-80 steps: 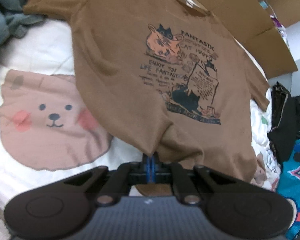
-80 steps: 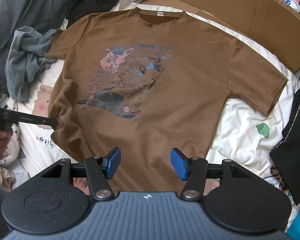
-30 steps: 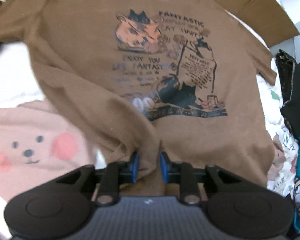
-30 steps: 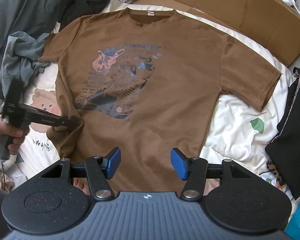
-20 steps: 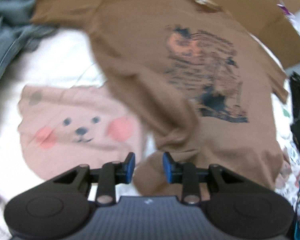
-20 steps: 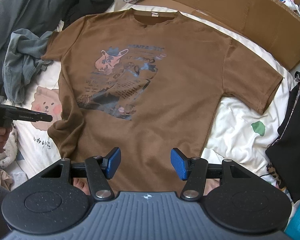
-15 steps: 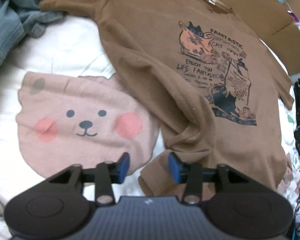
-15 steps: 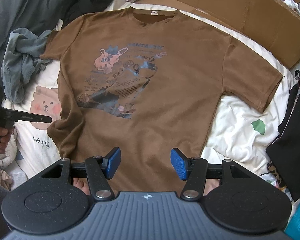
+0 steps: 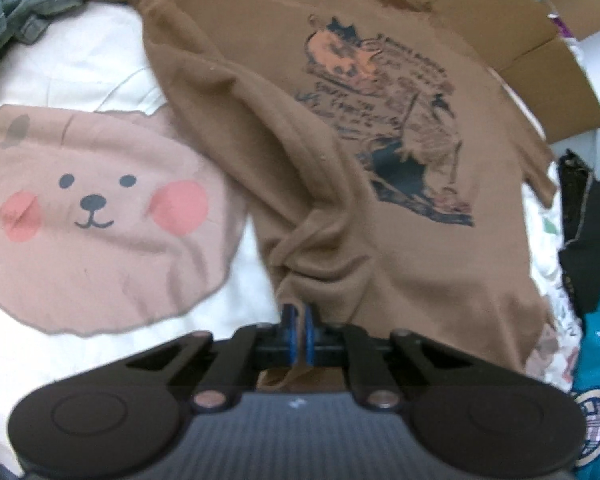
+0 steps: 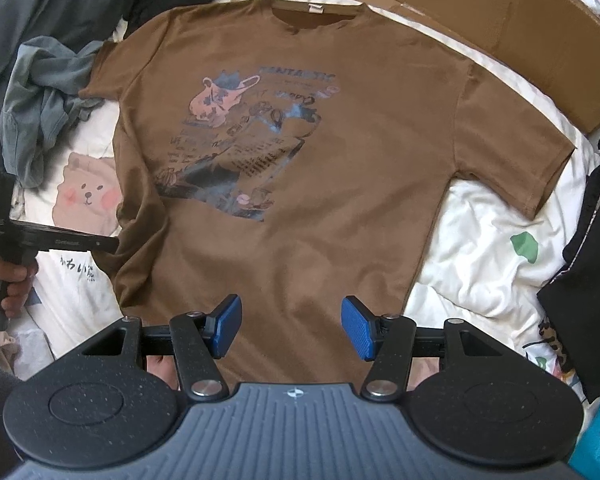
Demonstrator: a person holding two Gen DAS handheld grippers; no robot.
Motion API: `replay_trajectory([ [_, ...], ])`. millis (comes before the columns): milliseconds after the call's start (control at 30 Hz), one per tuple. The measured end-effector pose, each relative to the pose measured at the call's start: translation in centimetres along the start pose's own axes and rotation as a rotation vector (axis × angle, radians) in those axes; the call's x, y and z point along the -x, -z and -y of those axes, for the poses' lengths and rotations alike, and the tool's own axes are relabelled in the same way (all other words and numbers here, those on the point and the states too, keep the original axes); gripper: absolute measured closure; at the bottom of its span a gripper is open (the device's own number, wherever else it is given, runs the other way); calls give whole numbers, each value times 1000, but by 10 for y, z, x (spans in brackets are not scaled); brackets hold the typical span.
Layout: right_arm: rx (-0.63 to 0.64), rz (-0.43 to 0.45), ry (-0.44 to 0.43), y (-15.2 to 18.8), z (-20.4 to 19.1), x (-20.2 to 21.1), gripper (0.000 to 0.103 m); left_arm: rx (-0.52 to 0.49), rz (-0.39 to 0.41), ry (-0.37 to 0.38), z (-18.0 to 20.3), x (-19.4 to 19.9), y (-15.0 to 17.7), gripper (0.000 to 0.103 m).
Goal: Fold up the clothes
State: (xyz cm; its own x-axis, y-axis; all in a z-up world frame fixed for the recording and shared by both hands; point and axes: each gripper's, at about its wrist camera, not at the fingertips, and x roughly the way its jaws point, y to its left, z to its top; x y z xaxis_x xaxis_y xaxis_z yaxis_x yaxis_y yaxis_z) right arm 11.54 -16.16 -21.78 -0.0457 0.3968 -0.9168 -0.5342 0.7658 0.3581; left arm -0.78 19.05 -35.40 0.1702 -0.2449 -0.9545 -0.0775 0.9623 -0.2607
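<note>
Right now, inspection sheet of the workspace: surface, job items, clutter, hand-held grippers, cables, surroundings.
Surface: white bedding with a pink bear print.
Job's things: brown t-shirt spread print-up, collar at the far end; its near left corner is bunched into folds.
Clutter: grey garment by the shirt's left sleeve; black clothing at the right edge.
Grippers: left hand-held gripper shut on the bunched corner of the shirt's hem; right hand-held gripper open, over the near hem, nothing between its fingers.
Cables: nothing seen.
Surroundings: flattened cardboard beyond the collar; a hand holds the left gripper's handle.
</note>
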Motion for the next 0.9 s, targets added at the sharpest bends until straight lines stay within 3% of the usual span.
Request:
replay_trajectory([
  [400,-11,-2,-12,-1,-3,-2,41,-21,15,125,38,11,15,99],
  [533,-14,-8,-8,0,-2,-4,41,-67,-12,122,57,-2,15,98],
  [633,-11,-7,-10,0,-3,-3,41,-70,-33,127,64,-15,14,90],
  [700,-12,-5,-11,0,-2,-3,41,-58,-44,149,64,-22,14,73],
  [900,-24,-8,-9,0,0,-3,41,-26,-57,176,70,-40,13,67],
])
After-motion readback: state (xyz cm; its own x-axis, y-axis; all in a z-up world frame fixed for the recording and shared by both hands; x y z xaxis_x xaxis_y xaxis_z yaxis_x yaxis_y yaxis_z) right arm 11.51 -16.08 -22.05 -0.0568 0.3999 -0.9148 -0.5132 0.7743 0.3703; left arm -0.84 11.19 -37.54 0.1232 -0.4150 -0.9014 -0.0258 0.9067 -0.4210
